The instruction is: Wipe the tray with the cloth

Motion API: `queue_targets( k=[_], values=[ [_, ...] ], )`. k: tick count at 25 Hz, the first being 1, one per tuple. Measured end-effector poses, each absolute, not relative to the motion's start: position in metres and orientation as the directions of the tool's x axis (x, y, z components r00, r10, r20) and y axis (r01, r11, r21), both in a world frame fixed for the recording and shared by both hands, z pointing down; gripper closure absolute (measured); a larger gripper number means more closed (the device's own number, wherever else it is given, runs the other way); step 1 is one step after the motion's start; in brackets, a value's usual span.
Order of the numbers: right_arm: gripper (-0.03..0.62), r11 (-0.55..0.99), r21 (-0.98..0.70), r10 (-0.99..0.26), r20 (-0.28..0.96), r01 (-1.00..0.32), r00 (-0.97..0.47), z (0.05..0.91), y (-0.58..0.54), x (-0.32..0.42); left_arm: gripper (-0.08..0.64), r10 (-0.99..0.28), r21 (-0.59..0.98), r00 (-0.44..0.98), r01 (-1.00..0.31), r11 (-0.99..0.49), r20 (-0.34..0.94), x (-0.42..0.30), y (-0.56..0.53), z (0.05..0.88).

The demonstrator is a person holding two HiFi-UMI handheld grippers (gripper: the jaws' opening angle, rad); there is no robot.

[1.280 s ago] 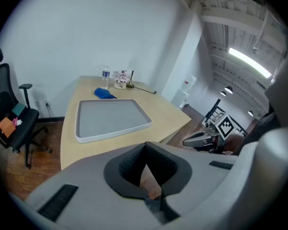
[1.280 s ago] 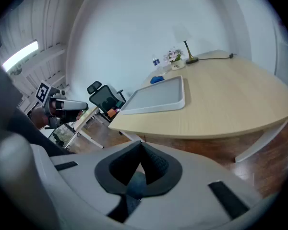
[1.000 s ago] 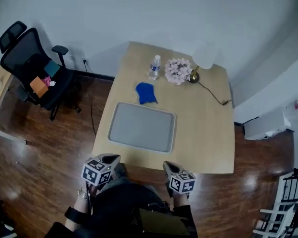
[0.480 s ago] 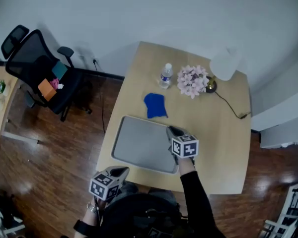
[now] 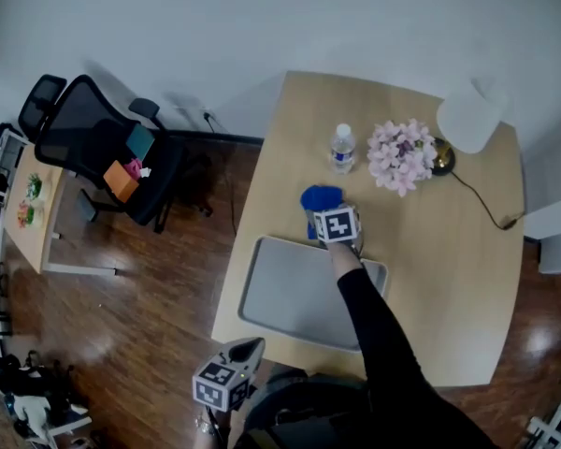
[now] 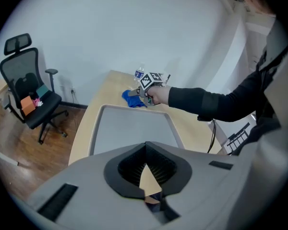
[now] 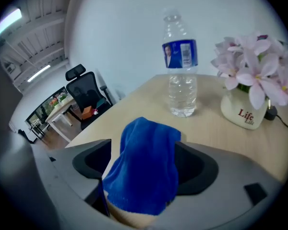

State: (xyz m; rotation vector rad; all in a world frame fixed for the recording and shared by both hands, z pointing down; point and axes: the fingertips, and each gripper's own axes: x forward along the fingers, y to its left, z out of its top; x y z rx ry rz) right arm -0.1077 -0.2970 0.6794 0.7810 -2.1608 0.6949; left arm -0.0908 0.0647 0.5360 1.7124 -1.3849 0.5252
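A grey tray [image 5: 290, 293] lies on the wooden table, near its front edge. Just beyond the tray's far rim sits a crumpled blue cloth [image 5: 318, 197]. My right gripper [image 5: 329, 215] reaches over the tray to the cloth. Its jaws have just been opening and now stand wide, with the cloth [image 7: 144, 166] between them and the pads off it. In the left gripper view the cloth [image 6: 132, 98] and the tray [image 6: 132, 128] lie ahead. My left gripper [image 5: 248, 349] hangs at the table's front edge, its jaws [image 6: 145, 145] together on nothing.
A water bottle [image 5: 342, 146], a pot of pink flowers [image 5: 402, 154] and a white lamp [image 5: 472, 115] with its cable [image 5: 481, 204] stand behind the cloth. An office chair [image 5: 103, 148] is on the wood floor at the left.
My right gripper has travelled from the table's near edge across the tray to the cloth, and its jaws have opened. My left gripper has shifted a little by the front edge.
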Motion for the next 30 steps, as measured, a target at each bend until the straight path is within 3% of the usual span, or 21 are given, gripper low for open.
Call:
queue_targets(
  k=[5, 8, 11, 15, 23, 30],
  values=[
    [0.201, 0.673, -0.048, -0.375, 0.838, -0.738, -0.396, 0.702, -0.314, -0.109, 0.565, -0.577, 0.363, 0.276, -0.931, 0.038, 0.768, -0.105, 0.072, 0.546],
    [0.383, 0.680, -0.023, -0.406, 0.820, -0.733, -0.403, 0.702, -0.315, -0.106, 0.565, -0.576, 0.371, 0.284, -0.928, 0.036, 0.766, -0.109, 0.070, 0.549],
    [0.462, 0.677, -0.061, -0.401, 0.805, -0.734, -0.437, 0.701, -0.317, -0.101, 0.565, -0.574, 0.375, 0.303, -0.927, 0.007, 0.760, -0.111, 0.065, 0.550],
    [0.480, 0.680, -0.163, -0.344, 0.791, -0.715, -0.507, 0.676, -0.296, -0.089, 0.565, -0.575, 0.363, 0.325, -0.930, -0.052, 0.751, -0.115, 0.060, 0.549],
    [0.483, 0.744, -0.198, -0.381, 0.659, -0.638, -0.648, 0.557, -0.210, -0.033, 0.565, -0.612, 0.340, 0.376, -0.923, -0.181, 0.696, -0.128, 0.040, 0.544],
    [0.485, 0.690, -0.240, -0.383, 0.680, -0.682, -0.626, 0.557, -0.097, 0.040, 0.565, -0.598, 0.366, 0.429, -0.901, -0.232, 0.677, -0.129, 0.054, 0.564]
  ],
)
